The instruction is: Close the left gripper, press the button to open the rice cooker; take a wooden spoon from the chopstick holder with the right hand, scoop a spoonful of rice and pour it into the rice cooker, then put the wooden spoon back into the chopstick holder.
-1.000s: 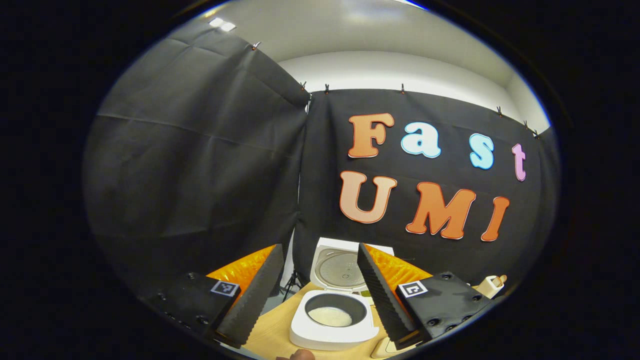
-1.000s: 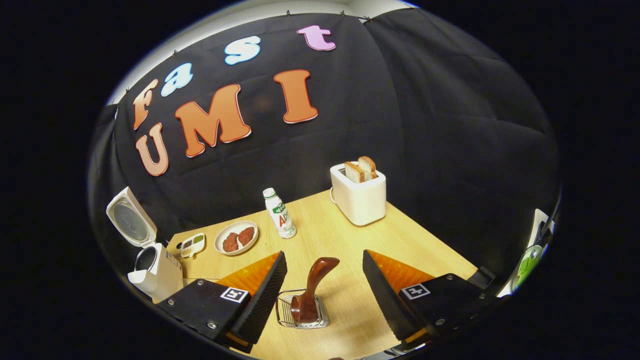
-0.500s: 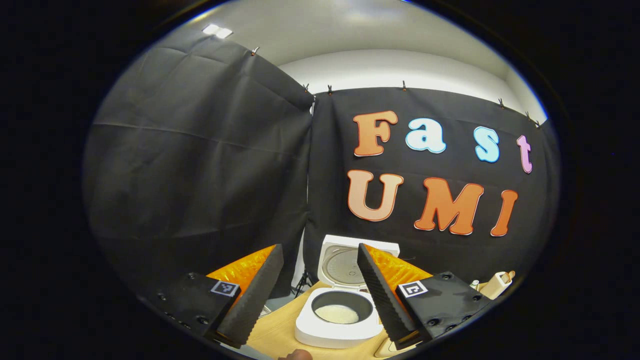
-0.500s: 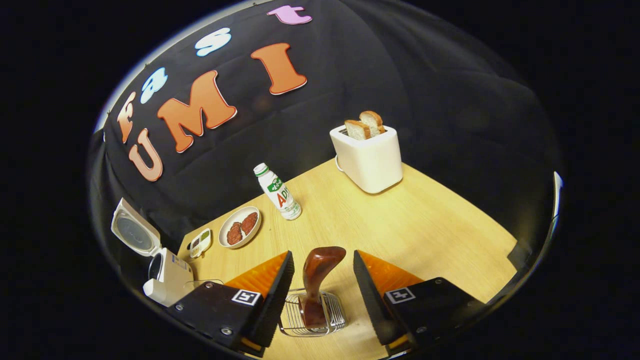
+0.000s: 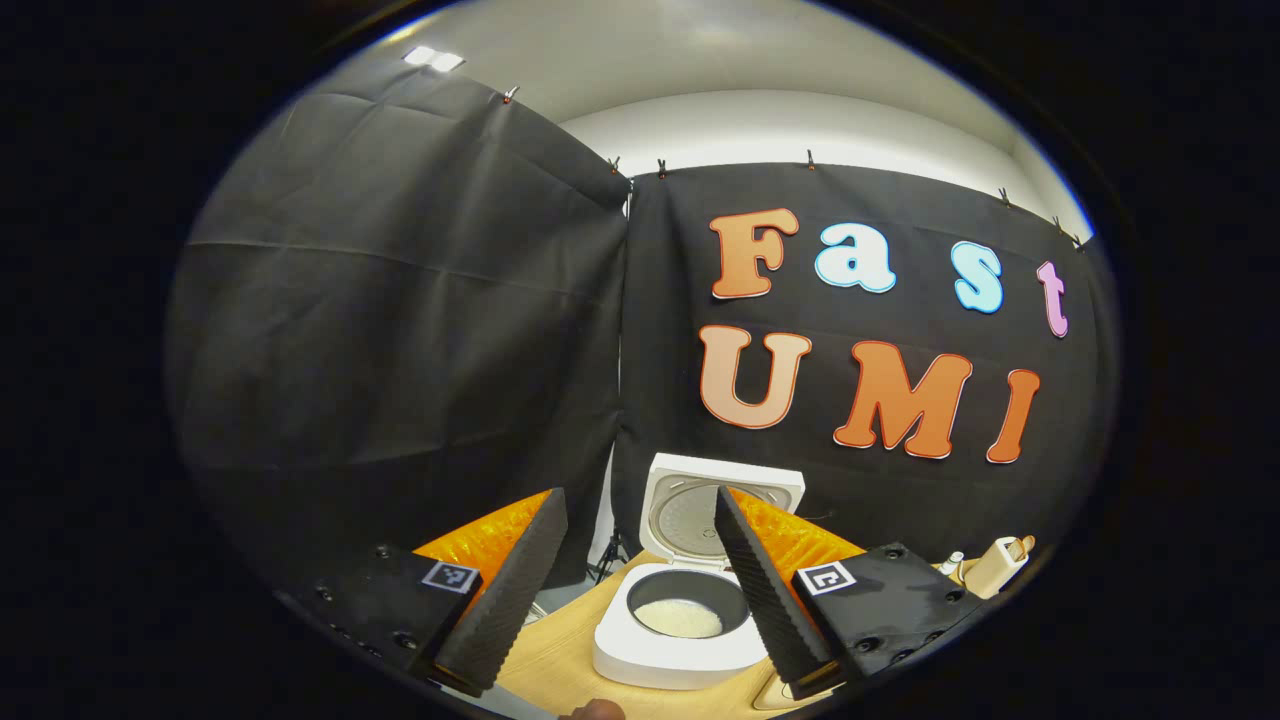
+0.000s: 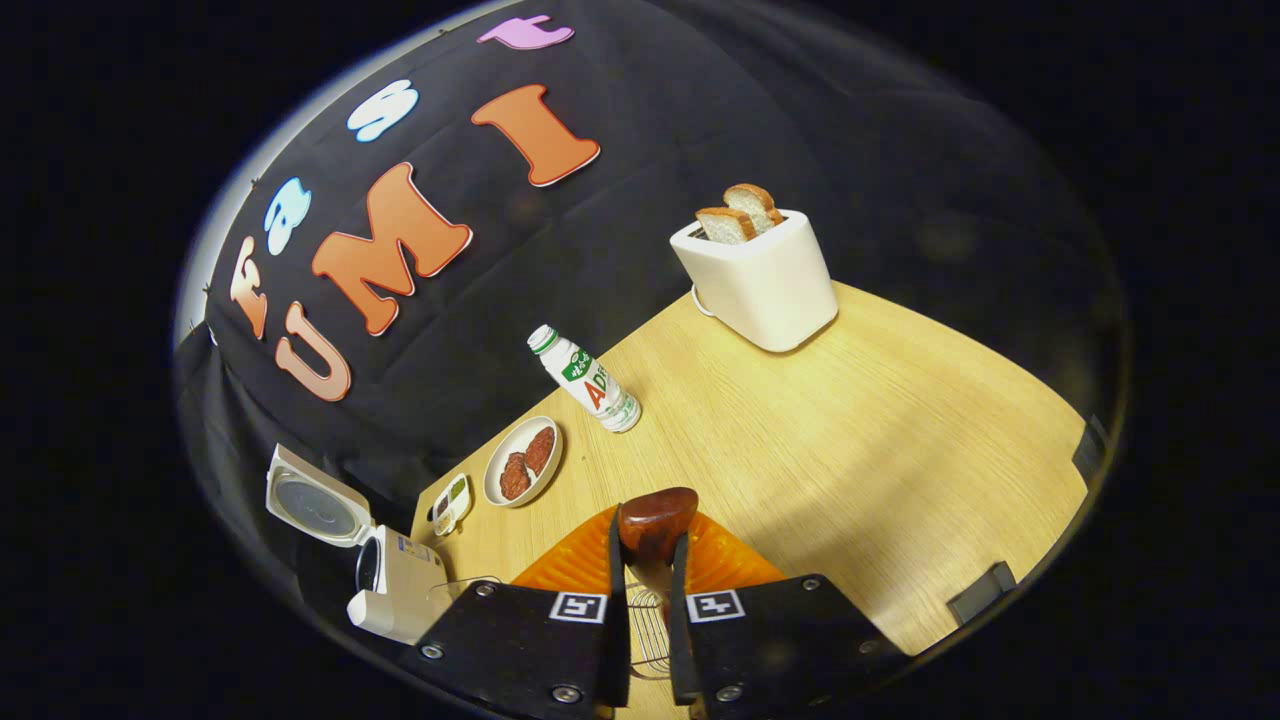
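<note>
Right gripper: we saw it pinching the dark brown wooden spoon, seemingly above the wire chopstick holder.
Left gripper: spread, near the open white rice cooker.

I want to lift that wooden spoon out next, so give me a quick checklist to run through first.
1. Rice cooker lid open: ok.
2. Right gripper shut on the wooden spoon handle: ok.
3. Spoon bowl free of the chopstick holder: cannot tell, hidden by the gripper.
4. Left gripper clear of the cooker opening: ok, open and held back.
5. Rice to scoop from: cannot tell; rice shows in the cooker pot.
6. Bottle and plate away from the spoon: ok.
</note>
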`<action>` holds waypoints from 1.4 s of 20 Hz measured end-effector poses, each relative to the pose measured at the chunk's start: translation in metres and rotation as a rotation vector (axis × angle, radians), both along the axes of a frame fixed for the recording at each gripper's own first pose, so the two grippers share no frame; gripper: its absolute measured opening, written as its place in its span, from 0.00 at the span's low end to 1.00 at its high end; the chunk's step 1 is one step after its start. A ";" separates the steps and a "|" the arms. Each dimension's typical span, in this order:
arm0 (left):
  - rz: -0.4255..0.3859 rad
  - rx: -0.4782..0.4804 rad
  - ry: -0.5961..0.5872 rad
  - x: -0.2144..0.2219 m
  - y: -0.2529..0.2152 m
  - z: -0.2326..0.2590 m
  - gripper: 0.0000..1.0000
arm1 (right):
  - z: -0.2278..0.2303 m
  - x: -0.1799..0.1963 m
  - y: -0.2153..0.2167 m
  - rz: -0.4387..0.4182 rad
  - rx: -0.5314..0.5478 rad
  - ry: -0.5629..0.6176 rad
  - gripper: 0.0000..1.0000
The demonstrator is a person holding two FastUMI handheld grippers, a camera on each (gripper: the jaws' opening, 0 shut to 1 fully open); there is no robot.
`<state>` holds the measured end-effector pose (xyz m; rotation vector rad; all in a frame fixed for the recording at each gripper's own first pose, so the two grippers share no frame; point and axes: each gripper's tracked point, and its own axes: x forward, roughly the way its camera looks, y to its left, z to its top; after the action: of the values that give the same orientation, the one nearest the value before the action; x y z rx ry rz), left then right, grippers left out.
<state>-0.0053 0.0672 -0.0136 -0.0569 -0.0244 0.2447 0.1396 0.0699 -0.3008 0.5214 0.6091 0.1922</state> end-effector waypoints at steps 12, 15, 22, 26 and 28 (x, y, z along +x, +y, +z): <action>-0.082 -0.009 -0.020 0.011 0.041 0.009 1.00 | 0.123 -0.040 0.011 -0.063 -0.144 -0.227 0.10; -0.095 0.016 -0.006 0.015 0.057 0.006 1.00 | 0.149 -0.054 0.039 -0.028 -0.176 -0.281 0.10; -0.158 0.062 0.018 0.032 0.080 0.001 1.00 | 0.175 -0.081 0.141 0.085 -0.132 -0.342 0.10; -0.168 0.082 0.026 0.046 0.098 0.003 1.00 | 0.154 -0.091 0.193 0.139 -0.154 -0.332 0.10; -0.169 0.094 0.028 0.050 0.104 0.005 1.00 | 0.143 -0.090 0.211 0.158 -0.187 -0.336 0.10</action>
<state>0.0451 0.1716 -0.0086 0.0383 -0.0034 0.0748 0.0499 0.2810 -0.1580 0.2515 0.3349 0.3611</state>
